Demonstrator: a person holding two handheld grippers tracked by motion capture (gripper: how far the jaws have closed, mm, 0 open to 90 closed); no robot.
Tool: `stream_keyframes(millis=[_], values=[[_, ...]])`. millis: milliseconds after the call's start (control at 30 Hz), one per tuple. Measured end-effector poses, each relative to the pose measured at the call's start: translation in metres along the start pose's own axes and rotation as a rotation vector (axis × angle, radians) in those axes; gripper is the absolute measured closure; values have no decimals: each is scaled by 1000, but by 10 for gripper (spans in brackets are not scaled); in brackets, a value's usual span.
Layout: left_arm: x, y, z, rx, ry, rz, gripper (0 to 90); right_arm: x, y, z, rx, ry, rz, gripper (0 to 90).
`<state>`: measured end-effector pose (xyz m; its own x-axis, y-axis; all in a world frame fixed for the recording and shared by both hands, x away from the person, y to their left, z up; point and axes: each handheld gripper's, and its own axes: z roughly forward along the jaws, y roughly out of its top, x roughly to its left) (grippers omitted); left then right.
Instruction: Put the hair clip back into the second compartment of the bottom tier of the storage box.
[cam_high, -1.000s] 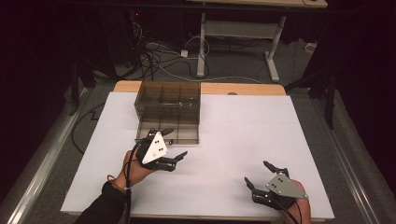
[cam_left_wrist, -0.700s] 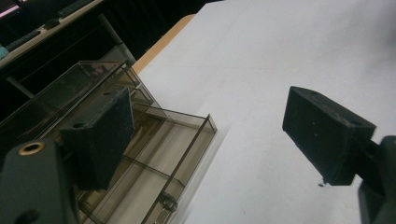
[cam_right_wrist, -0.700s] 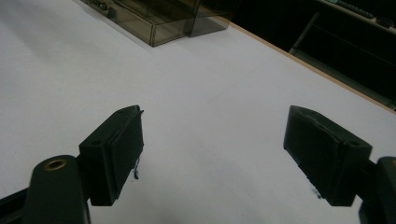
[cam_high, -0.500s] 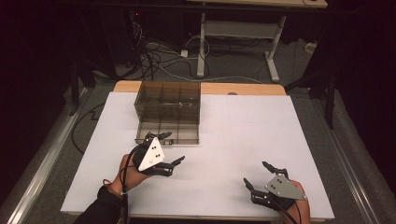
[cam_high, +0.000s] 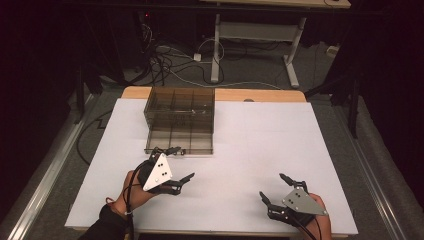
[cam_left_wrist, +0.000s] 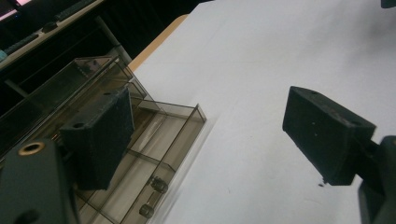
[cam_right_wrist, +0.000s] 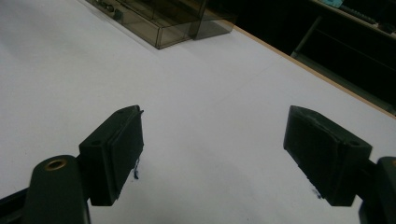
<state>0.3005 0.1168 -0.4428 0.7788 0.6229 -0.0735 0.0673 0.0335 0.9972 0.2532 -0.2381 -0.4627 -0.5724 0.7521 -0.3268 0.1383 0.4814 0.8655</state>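
Hovering both tongs released, we are holding the left gripper (cam_high: 176, 163) just before the pulled-out drawer (cam_high: 179, 143), right gripper (cam_high: 274, 188) well apart.

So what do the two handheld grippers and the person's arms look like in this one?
Both the left gripper and the right gripper are black, each topped by a grey three-cornered plate with small dark holes. Their jaws end in blocky black pads. A black cable trails from each. A dark sleeve covers the left forearm.
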Motion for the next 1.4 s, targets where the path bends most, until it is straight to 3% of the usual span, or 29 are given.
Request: stream_keyframes(millis=[833, 1400], values=[[4, -24, -29, 2, 58, -10, 156, 3, 2, 1, -3, 9, -8, 200], [28, -46, -53, 60, 148, -97, 154, 1, 0, 4, 6, 14, 11, 199]])
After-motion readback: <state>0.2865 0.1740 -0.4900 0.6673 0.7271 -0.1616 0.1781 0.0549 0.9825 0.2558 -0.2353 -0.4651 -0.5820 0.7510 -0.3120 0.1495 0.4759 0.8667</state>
